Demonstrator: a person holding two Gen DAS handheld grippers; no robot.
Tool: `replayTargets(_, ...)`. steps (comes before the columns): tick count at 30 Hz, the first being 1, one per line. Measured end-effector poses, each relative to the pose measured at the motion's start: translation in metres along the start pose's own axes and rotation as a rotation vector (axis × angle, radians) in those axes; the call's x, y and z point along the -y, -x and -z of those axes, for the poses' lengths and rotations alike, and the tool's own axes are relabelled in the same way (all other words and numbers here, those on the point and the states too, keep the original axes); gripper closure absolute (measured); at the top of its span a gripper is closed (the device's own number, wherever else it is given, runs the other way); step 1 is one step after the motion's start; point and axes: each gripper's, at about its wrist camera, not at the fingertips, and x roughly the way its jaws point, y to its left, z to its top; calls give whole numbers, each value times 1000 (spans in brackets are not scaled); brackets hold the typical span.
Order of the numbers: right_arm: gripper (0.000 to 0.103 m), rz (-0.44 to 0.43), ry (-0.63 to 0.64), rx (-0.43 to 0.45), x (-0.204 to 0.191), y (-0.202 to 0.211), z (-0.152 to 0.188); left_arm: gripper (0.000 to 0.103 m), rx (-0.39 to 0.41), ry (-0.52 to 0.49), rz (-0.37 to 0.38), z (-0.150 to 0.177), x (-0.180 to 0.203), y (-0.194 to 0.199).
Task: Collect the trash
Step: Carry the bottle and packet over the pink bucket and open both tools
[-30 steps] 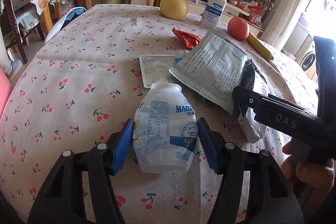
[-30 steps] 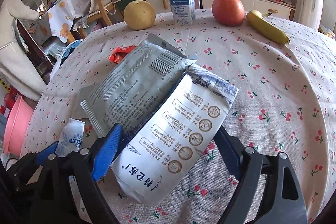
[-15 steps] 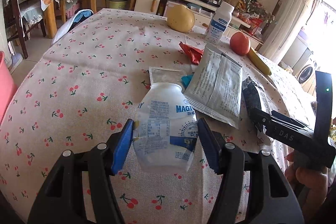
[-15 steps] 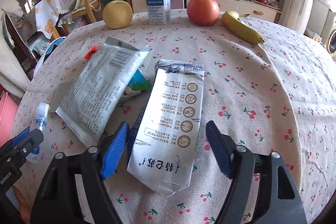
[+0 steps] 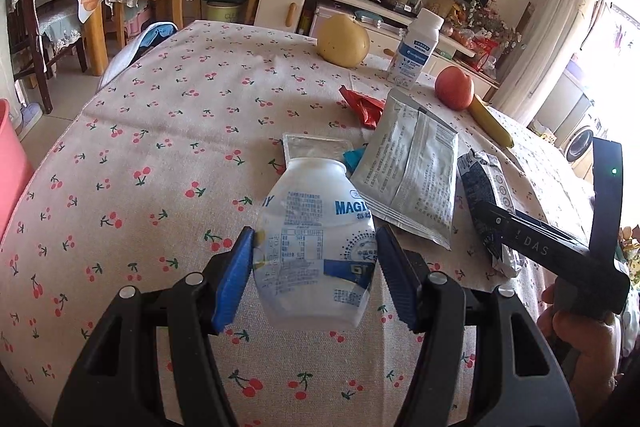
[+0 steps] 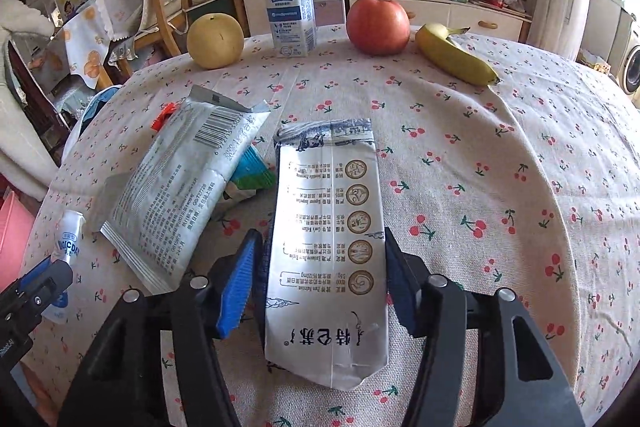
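My left tongs (image 5: 316, 267) point steeply down at the bench (image 5: 160, 155) and are clamped on a small white drink bottle (image 5: 316, 247), its label reading MAGIC, held by its sides with the neck pointing away from me. Both blue pads press flat on the bottle's body, about halfway apart. From the right wrist view the same bottle (image 6: 70, 239) shows at the far left, with the tip of the left tongs just below it.

My right tongs (image 6: 320, 279) also tilt steeply down. Their jaws have just been closing, and a flattened silver milk carton (image 6: 328, 239) lies lengthwise between them. The right pad touches the carton's edge and the left blue pad sits right against the other edge, so they have it gripped. The carton's far end rests on the cherry-print cloth; the near end reaches toward me beyond the pads. In the left wrist view my right hand (image 5: 580, 331) wraps the black handle at the lower right, and the carton (image 5: 484, 195) shows edge-on beyond it.

Just left of the carton lies a grey foil pouch (image 6: 180, 195), overlapping a small blue-green wrapper (image 6: 250, 173). A red wrapper (image 5: 364, 105) lies beyond the pouch, and a flat silver sachet (image 5: 316, 147) lies past the bottle.

Along the far edge stand a pear (image 6: 216, 41), a white capped bottle (image 6: 290, 5), a tomato (image 6: 378, 27) and a banana (image 6: 456, 59).
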Motion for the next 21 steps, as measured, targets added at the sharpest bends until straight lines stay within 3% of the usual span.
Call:
replayTargets(10,44,-110,-39,79,6,26,3,41,26,27,18,-1,-9,11)
replayTargets(21,44,-217,-23,126,-23,53,9,41,69,84,49,-7,-27,30)
